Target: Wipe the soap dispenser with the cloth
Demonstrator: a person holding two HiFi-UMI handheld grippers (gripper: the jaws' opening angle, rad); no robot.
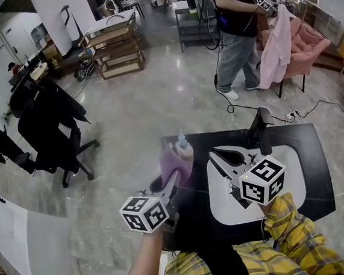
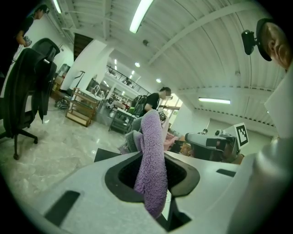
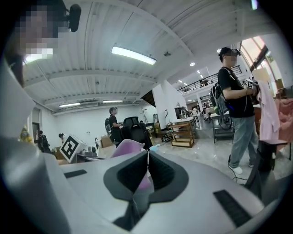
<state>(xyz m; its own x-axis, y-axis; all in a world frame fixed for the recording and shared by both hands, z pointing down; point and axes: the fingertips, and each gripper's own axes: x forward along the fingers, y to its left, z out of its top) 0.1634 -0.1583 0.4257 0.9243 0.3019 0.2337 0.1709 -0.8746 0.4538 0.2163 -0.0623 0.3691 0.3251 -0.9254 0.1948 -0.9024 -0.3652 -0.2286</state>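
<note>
A purple fleecy cloth [image 1: 176, 162] [image 2: 152, 137] hangs from my left gripper [image 1: 174, 178] [image 2: 153, 180], which is shut on it over the black table's left end. Just behind the cloth stands the soap dispenser [image 1: 183, 143], small with a blue top [image 3: 154, 147], mostly hidden by the cloth. To the right, my right gripper [image 1: 212, 155] [image 3: 147, 157] hovers over the white mat [image 1: 289, 159] with its jaws shut and nothing between them. In the right gripper view the cloth [image 3: 124, 147] shows just past the jaw tips.
A black stand [image 1: 259, 125] rises at the table's [image 1: 309, 145] far edge. A black office chair [image 1: 50, 133] is on the floor to the left. A person [image 1: 237, 31] stands beyond, beside a chair draped in pink clothes [image 1: 284, 44]. A cable [image 1: 314, 109] trails on the floor.
</note>
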